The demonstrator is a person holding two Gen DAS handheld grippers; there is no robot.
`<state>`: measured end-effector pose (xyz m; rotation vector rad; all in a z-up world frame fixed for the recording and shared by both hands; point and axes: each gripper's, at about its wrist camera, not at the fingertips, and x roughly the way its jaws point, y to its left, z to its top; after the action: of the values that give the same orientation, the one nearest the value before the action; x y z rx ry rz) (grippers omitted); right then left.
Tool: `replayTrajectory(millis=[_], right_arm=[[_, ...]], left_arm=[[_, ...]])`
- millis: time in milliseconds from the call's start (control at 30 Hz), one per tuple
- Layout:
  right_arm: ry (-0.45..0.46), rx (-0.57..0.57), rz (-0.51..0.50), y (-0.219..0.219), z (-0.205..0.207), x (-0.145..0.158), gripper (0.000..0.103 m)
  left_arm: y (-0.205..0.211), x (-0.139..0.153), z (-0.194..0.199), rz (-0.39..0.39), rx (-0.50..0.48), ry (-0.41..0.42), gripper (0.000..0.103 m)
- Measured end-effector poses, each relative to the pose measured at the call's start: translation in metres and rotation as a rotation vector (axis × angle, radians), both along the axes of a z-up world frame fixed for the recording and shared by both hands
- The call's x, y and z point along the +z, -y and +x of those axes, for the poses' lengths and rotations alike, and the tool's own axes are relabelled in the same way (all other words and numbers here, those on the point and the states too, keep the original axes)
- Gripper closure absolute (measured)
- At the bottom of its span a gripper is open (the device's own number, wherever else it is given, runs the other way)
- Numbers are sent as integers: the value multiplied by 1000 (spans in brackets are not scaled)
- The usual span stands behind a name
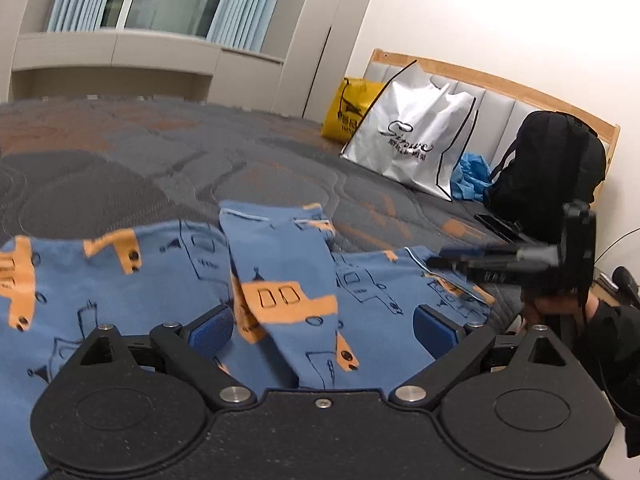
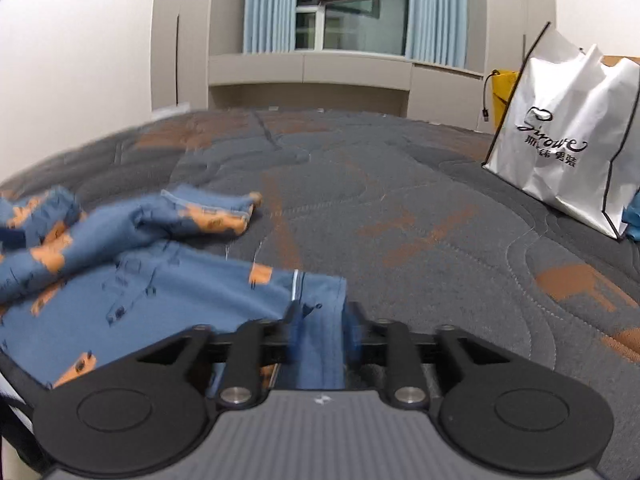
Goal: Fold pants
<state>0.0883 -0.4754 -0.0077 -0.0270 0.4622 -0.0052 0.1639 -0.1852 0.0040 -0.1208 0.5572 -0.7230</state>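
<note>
Blue pants (image 1: 168, 276) with orange vehicle prints lie crumpled on the grey and orange quilted bed. My left gripper (image 1: 322, 330) is open, its blue pads either side of a raised fold of a pant leg without clamping it. My right gripper (image 2: 320, 332) is shut on a hem edge of the pants (image 2: 168, 300), with cloth pinched between its blue pads. The right gripper also shows in the left wrist view (image 1: 460, 262), at the right edge of the pants.
A white shopping bag (image 1: 416, 140), a yellow bag (image 1: 348, 108), a blue cloth (image 1: 472, 178) and a black backpack (image 1: 552, 164) stand against the headboard. The bed (image 2: 400, 208) stretches beyond the pants. A window with curtains is behind.
</note>
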Motion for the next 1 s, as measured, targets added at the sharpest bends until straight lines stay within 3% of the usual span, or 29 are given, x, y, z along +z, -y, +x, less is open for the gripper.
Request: replayTrajectory(millis=[33, 100, 200, 267, 367, 400, 433, 533, 600, 633, 667, 733, 833, 1000], right_arm=[[24, 5, 12, 1, 0, 9, 39], [71, 40, 13, -4, 6, 29, 37], [61, 131, 22, -22, 38, 55, 36], [18, 207, 58, -40, 71, 65, 36], [-64, 297, 99, -75, 126, 69, 39], [-98, 312, 105, -89, 144, 67, 40], [-140, 323, 113, -102, 161, 66, 42], [-269, 307, 86, -136, 199, 56, 53], [-305, 297, 37, -154, 211, 49, 58], [-322, 292, 6, -161, 213, 44, 68], [-329, 280, -31, -166, 214, 40, 71], [-304, 270, -76, -167, 211, 37, 93], [-253, 232, -44, -150, 197, 43, 96], [-40, 162, 40, -103, 133, 75, 96]], left_arm=[[0, -1, 2, -9, 4, -18, 7], [-3, -2, 4, -43, 5, -48, 7], [-6, -5, 3, -65, 10, -84, 12], [-7, -7, 2, -67, 23, -107, 20], [-12, -11, 1, -97, 56, -146, 41], [-13, -13, 2, -94, 68, -163, 53], [-14, -15, 4, -85, 81, -180, 61], [-17, -17, 6, -81, 104, -207, 69], [-17, -16, 7, -87, 104, -219, 73], [-17, -16, 7, -85, 103, -224, 80], [-15, -16, 7, -80, 101, -232, 84], [-14, -15, 8, -65, 103, -235, 95], [-11, -10, 6, -49, 97, -199, 100], [-4, 8, -5, 18, 50, -74, 102]])
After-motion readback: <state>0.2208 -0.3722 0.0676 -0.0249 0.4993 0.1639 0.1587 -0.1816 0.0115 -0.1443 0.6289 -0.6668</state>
